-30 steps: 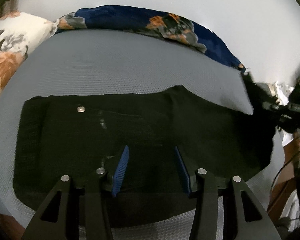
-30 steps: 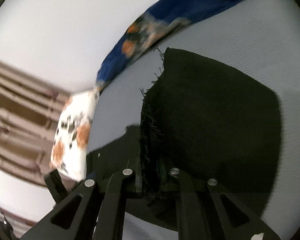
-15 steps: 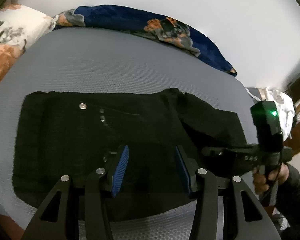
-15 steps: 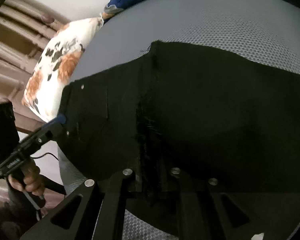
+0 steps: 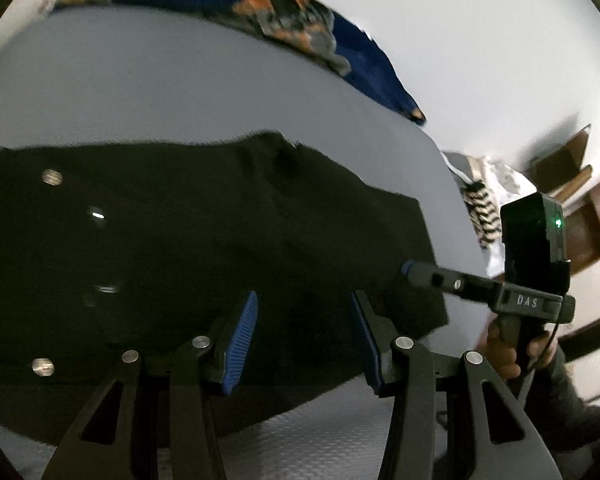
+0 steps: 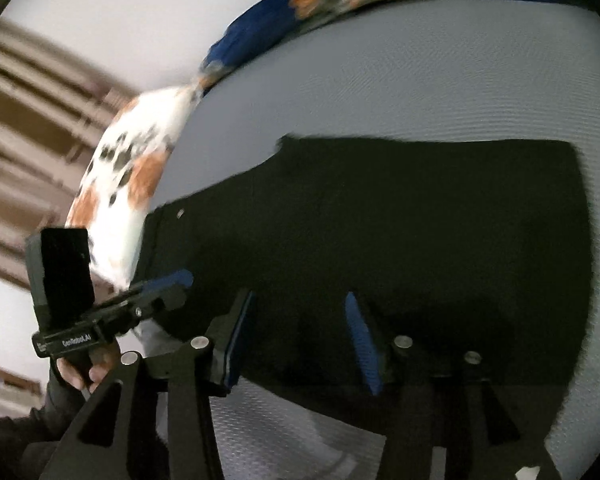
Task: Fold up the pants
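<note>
Black pants (image 5: 180, 240) lie folded flat on the grey mattress (image 5: 180, 92), with metal buttons showing at the left. My left gripper (image 5: 306, 320) hovers open over their near edge, blue pads apart with nothing pinched between them. In the right wrist view the pants (image 6: 380, 220) form a dark rectangle. My right gripper (image 6: 300, 320) is just above their near edge. Its jaws are opening and no cloth is between the pads. Each gripper shows in the other's view: the right gripper (image 5: 410, 270) at the pants' right end, the left gripper (image 6: 180, 280) at their left end.
A blue floral blanket (image 5: 300, 32) runs along the far side of the bed against a white wall. A white and orange floral pillow (image 6: 132, 184) lies beyond the pants' waist end. Striped cloth (image 5: 480, 208) and wooden furniture (image 5: 580, 200) stand past the mattress's right edge.
The right gripper, shut on the frayed pant hem, brought it down over the rest of the pants, then opened and let go. The left gripper tipped down closer to the pants.
</note>
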A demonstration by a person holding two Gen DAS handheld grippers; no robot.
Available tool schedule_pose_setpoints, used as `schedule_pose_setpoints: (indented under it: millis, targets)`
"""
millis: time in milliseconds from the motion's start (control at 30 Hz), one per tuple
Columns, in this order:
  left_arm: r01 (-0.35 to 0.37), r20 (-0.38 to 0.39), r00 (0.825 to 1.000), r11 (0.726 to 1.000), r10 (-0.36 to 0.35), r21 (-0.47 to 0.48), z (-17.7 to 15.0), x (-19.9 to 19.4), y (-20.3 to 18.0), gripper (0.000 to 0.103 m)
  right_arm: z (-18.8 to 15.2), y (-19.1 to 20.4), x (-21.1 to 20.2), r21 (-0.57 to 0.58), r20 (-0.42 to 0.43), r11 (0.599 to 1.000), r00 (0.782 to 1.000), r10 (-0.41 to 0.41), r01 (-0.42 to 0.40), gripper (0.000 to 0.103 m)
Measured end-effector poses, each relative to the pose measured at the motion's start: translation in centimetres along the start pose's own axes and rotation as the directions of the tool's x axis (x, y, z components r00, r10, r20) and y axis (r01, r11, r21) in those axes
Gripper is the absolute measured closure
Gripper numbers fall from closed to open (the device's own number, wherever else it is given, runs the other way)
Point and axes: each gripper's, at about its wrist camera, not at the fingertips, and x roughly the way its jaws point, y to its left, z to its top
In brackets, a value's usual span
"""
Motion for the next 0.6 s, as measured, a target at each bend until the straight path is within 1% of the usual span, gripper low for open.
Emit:
schedule_pose_setpoints:
  millis: [100,233,400,567,600]
  targets:
    - [0.038,-0.057,0.998,0.998,-0.04,-0.043,0.2,1.7,0.2,0.055,-0.2,-1.4,-1.1,0.053,0.023,0.999,1.0,-0.005,0.003,0.057]
    - [0.027,-0.11,0.993,0.995,-0.038,-0.1,0.4,3.5,0.9,0.055,-0.7,-3.3,-1.9,0.108,0.038,0.994,0.999,-0.011,0.007,0.056]
    - [0.037,-0.166,0.984,0.988,-0.062,-0.152,0.0,5.4,1.5,0.055,-1.0,-4.5,-2.1,0.152,0.055,0.988,0.998,-0.007,-0.002,0.056]
    - [0.086,-0.169,0.979,0.981,-0.116,-0.174,-0.1,6.4,0.8,0.057,-1.1,-4.7,-2.2,0.168,0.067,0.986,0.998,-0.005,-0.006,0.056]
    - [0.096,-0.171,0.977,0.979,-0.127,-0.18,-0.2,6.7,0.6,0.063,-1.1,-4.8,-2.3,0.168,0.069,0.986,0.998,-0.004,-0.007,0.056]
